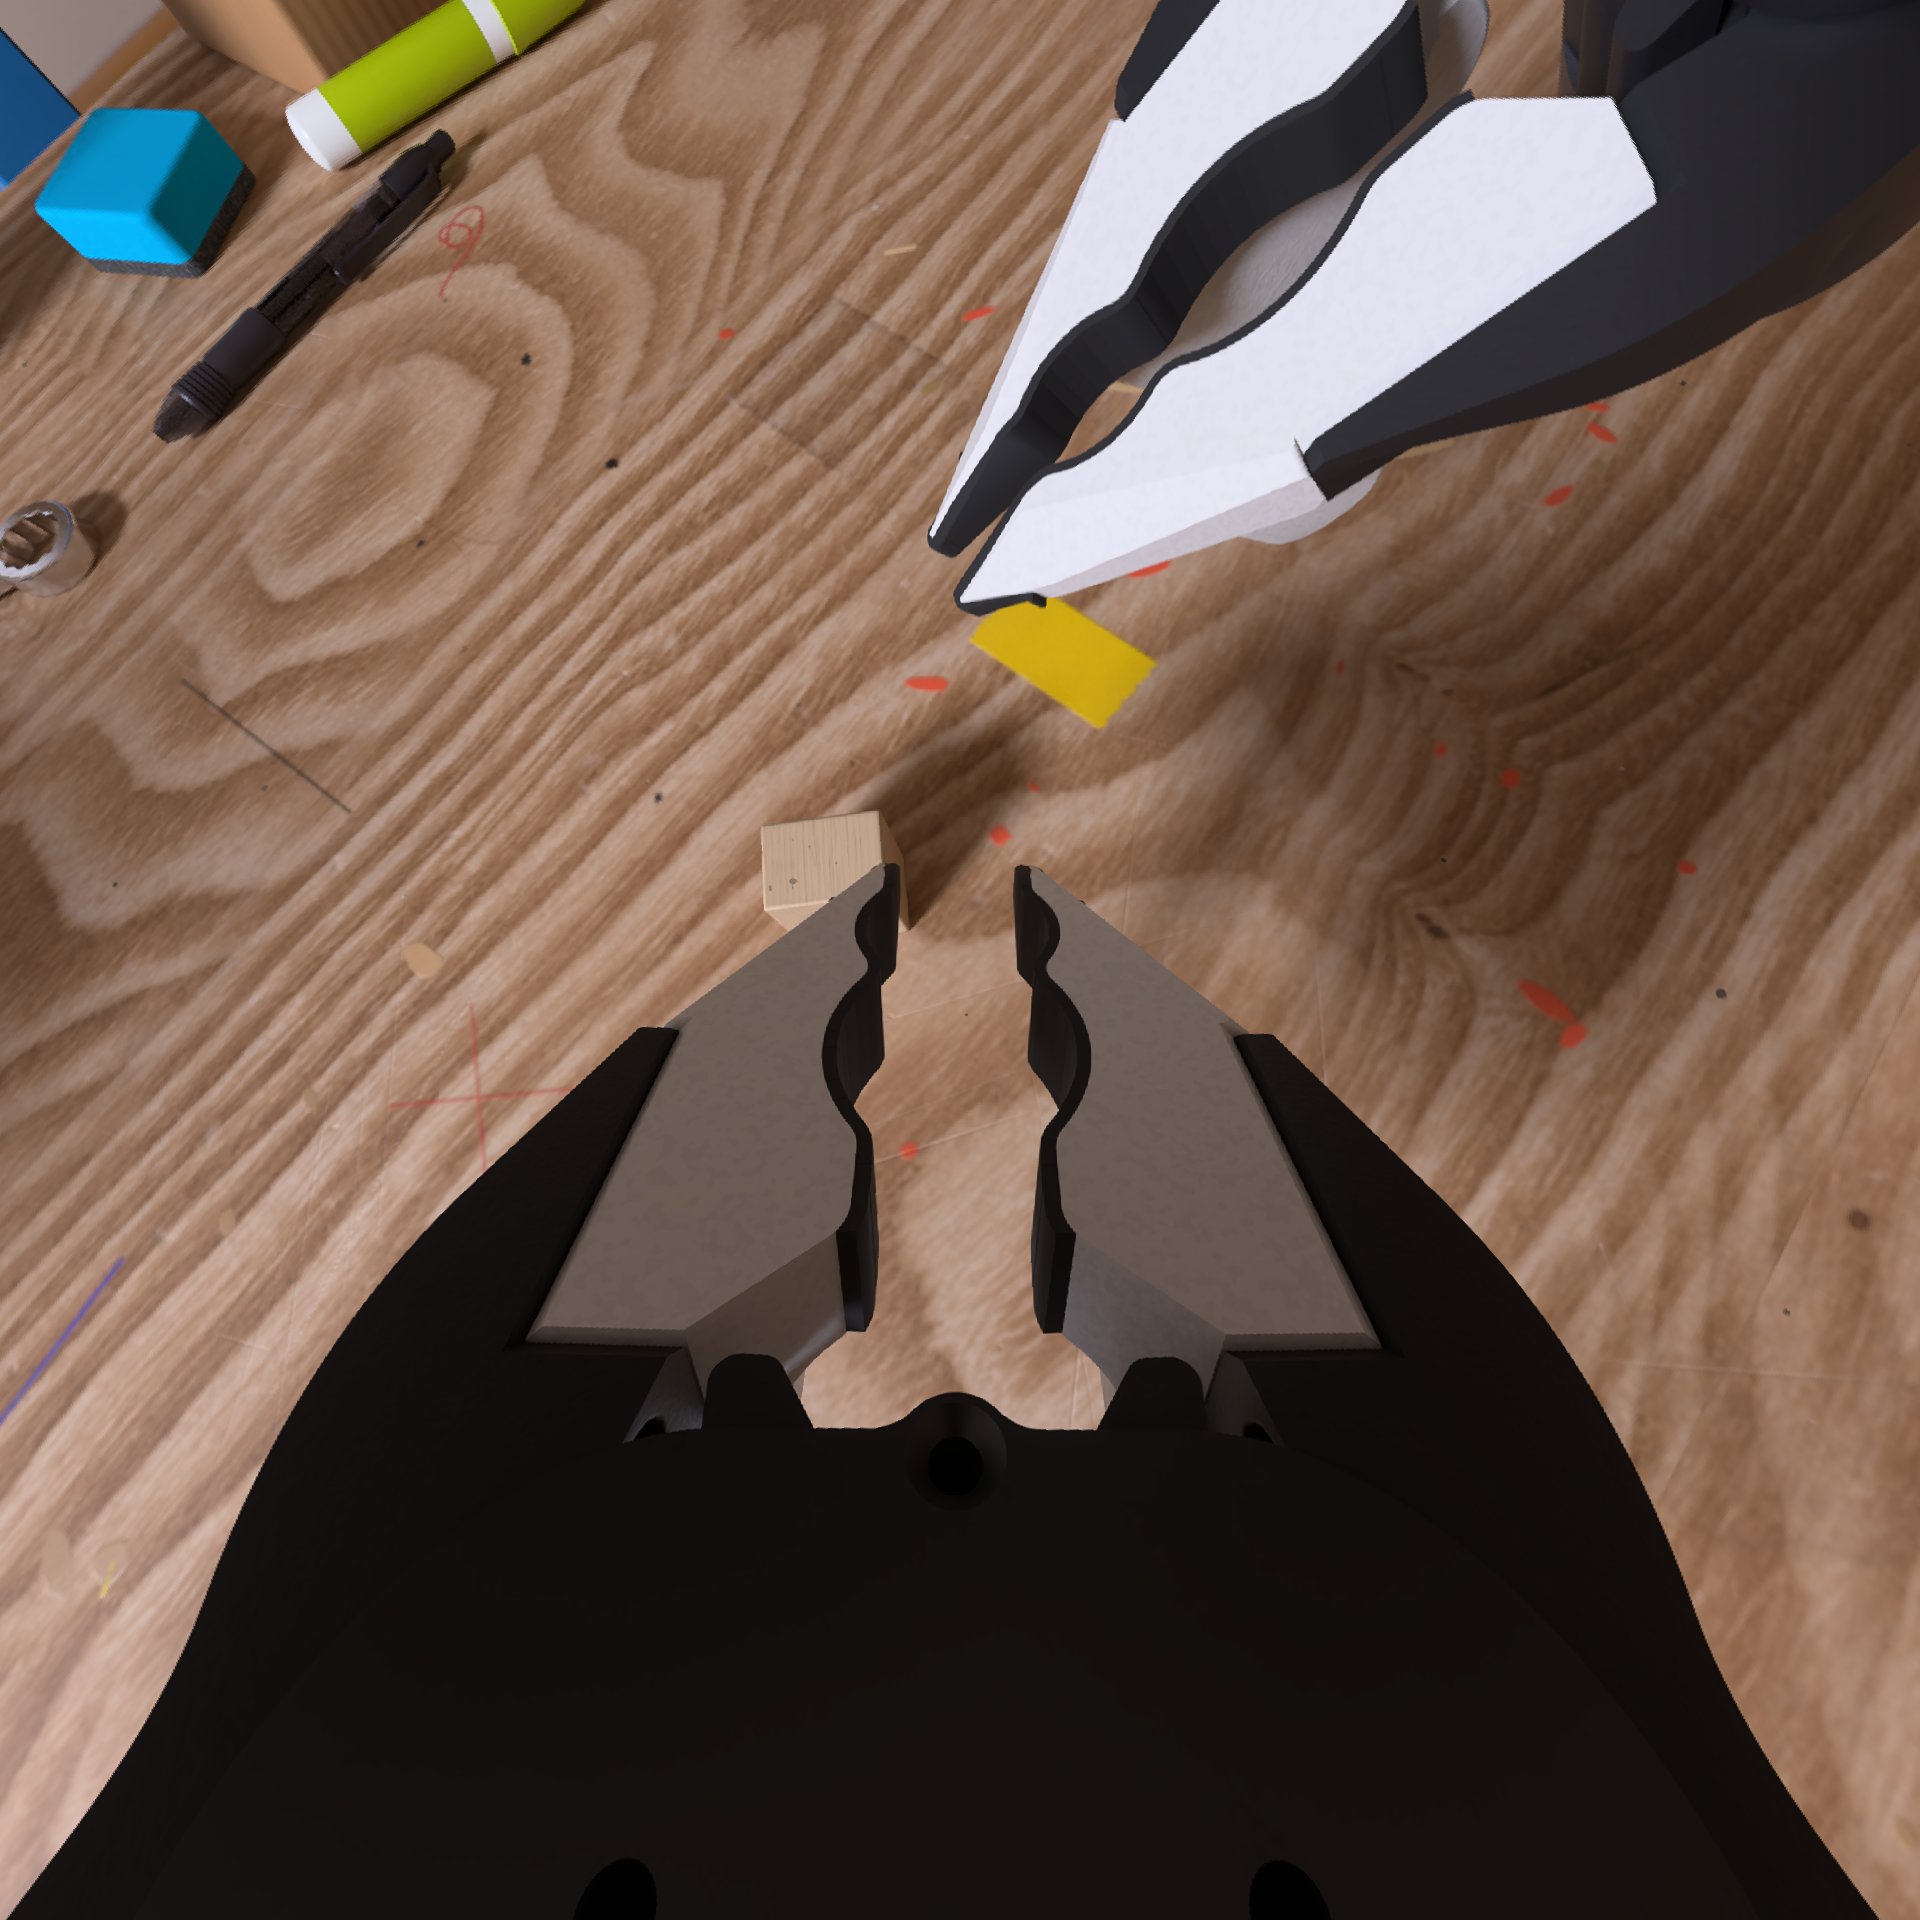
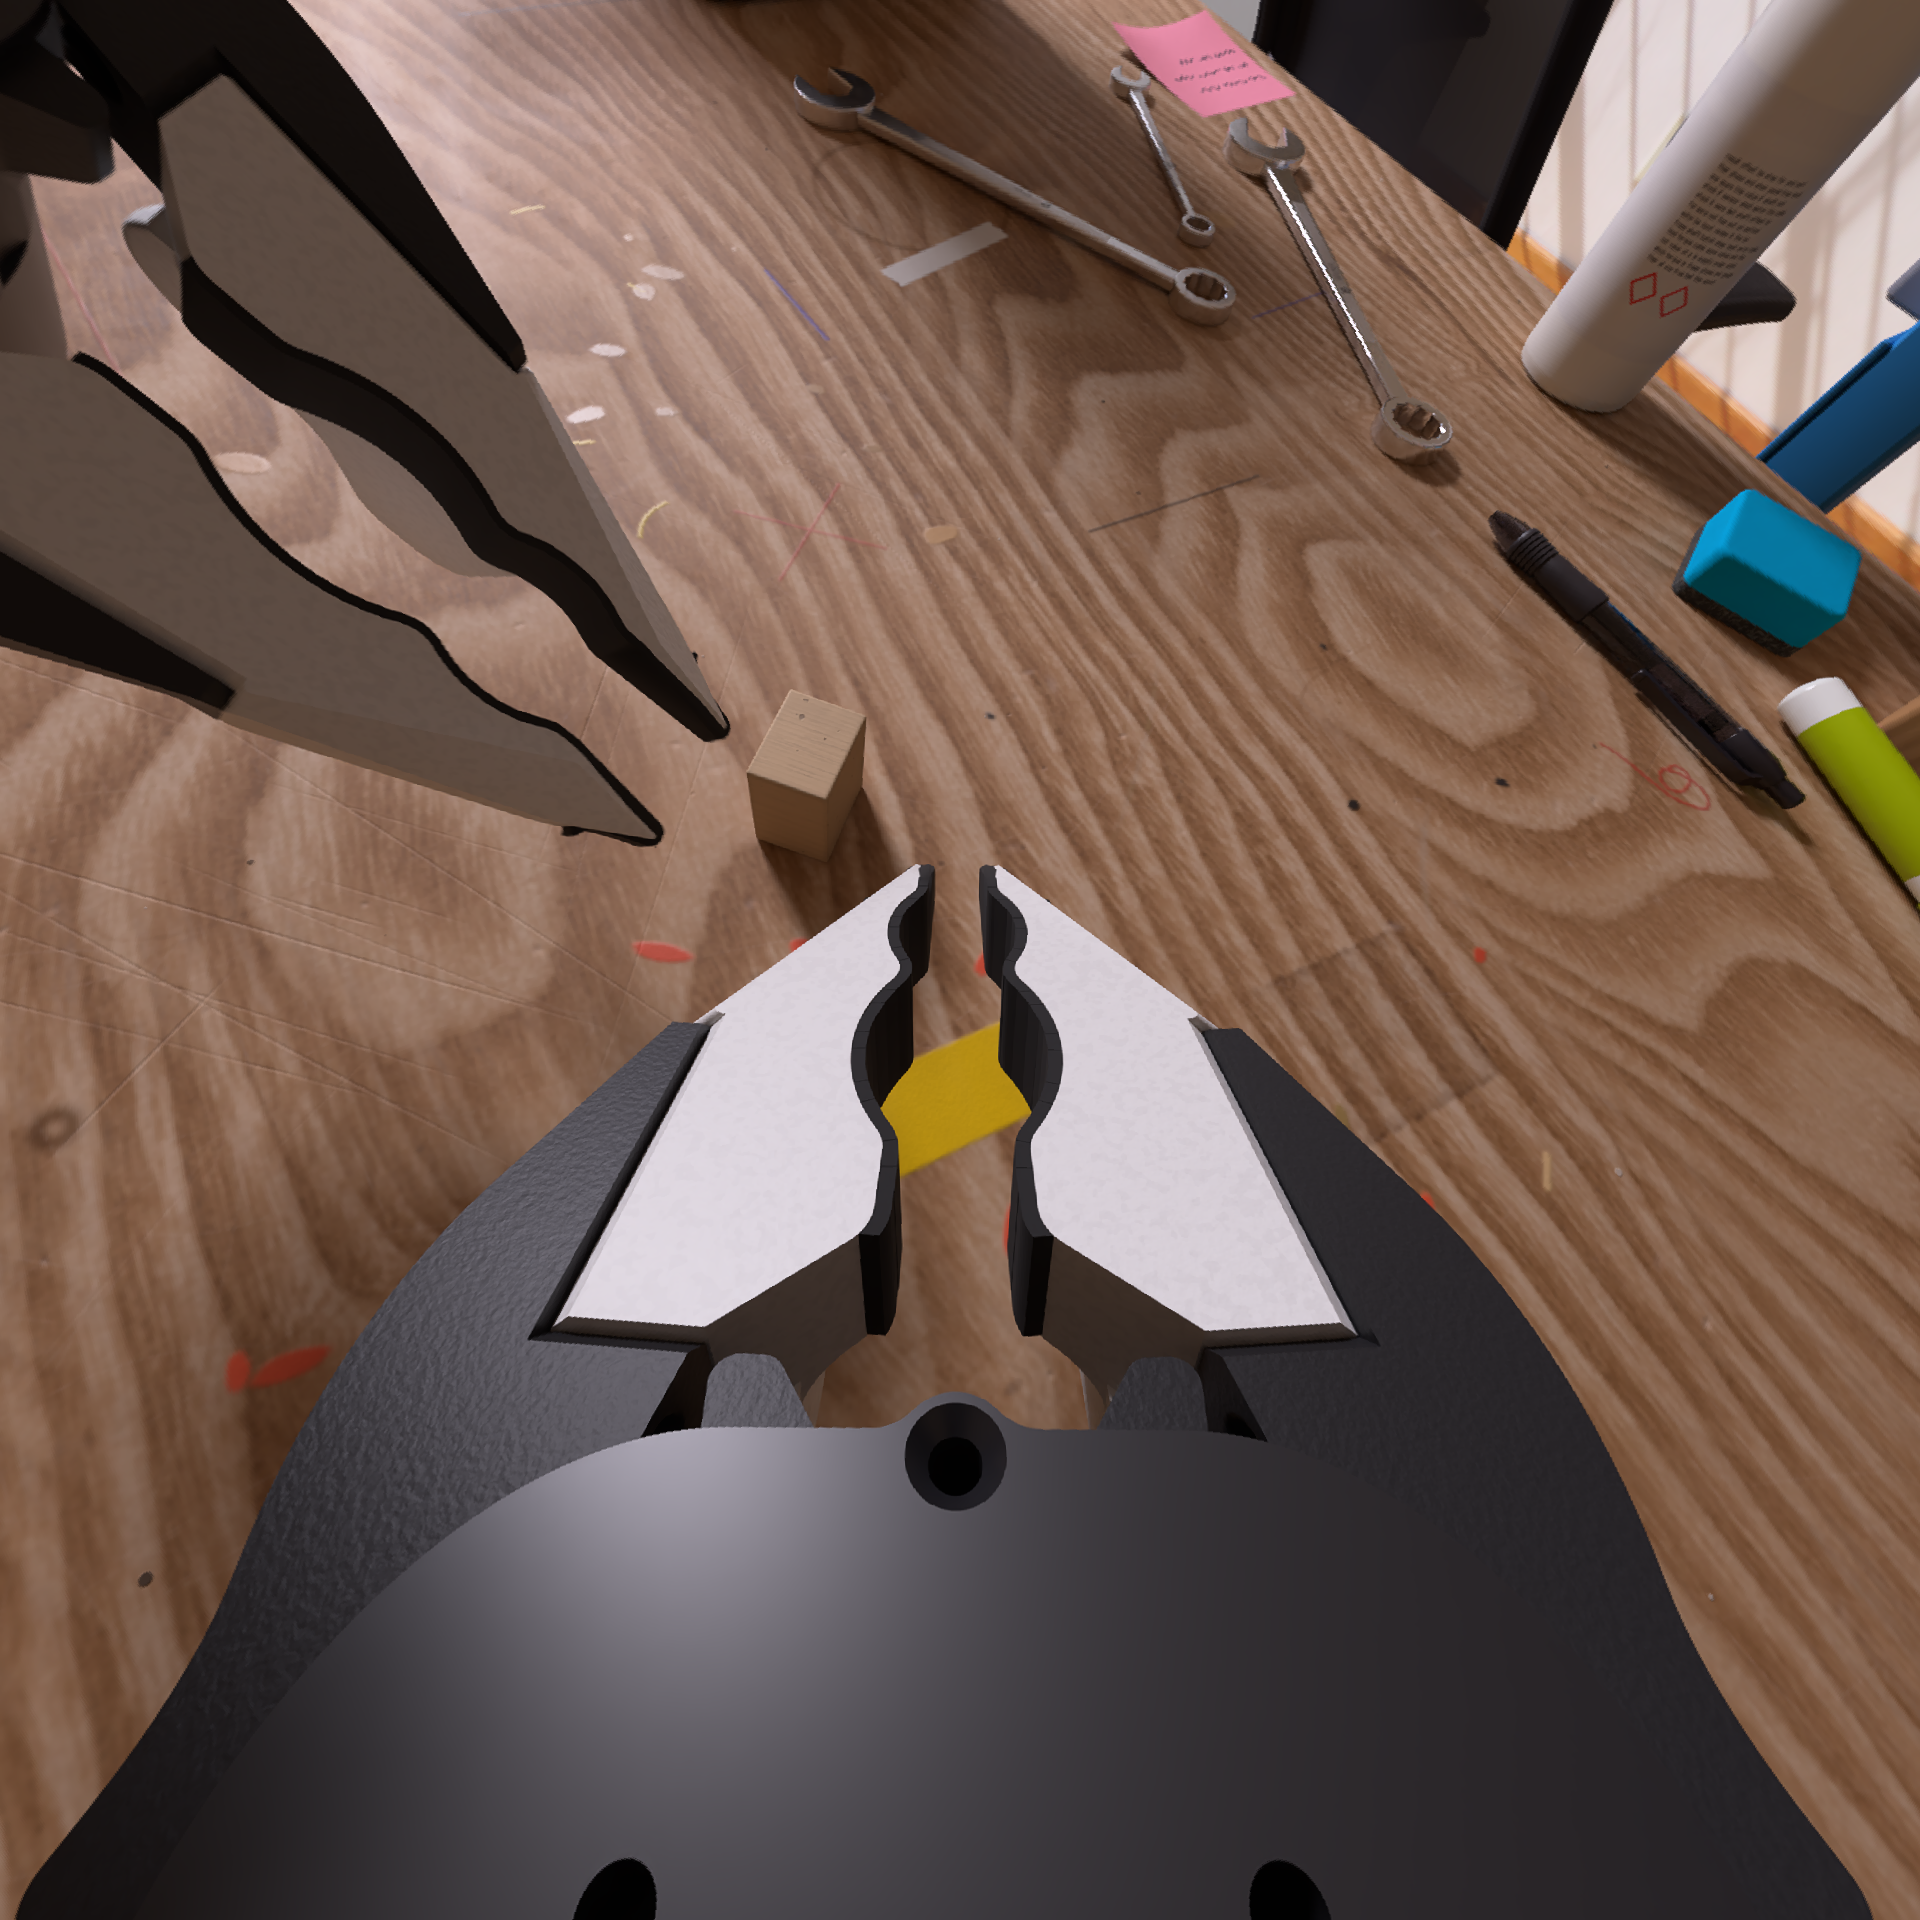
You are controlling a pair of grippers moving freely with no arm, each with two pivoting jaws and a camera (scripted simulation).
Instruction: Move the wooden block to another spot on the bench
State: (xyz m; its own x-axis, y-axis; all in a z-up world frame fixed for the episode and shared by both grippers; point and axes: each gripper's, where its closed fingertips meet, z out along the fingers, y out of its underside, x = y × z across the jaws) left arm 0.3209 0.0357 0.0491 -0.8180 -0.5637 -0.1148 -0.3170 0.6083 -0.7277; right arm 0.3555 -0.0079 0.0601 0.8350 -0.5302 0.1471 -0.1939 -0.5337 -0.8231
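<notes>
The small pale wooden block (image 1: 821, 862) stands on the wooden bench (image 1: 520, 623). In the left wrist view it is just beyond and left of my left gripper (image 1: 956, 894), whose left fingertip overlaps its right edge. The left gripper is open, with nothing between the jaws. In the right wrist view the block (image 2: 805, 774) stands free between the left gripper (image 2: 681, 779) and my right gripper (image 2: 956, 883), touching neither. The right gripper is open by a narrow gap and empty. It also shows in the left wrist view (image 1: 956, 571), hovering over a yellow tape patch (image 1: 1060, 660).
Three wrenches (image 2: 1018, 192) and a pink note (image 2: 1205, 62) lie at the far side. A white tube (image 2: 1704, 197), a blue eraser block (image 2: 1766, 571), a black pen (image 2: 1642, 655) and a green marker (image 2: 1860, 779) lie on the right.
</notes>
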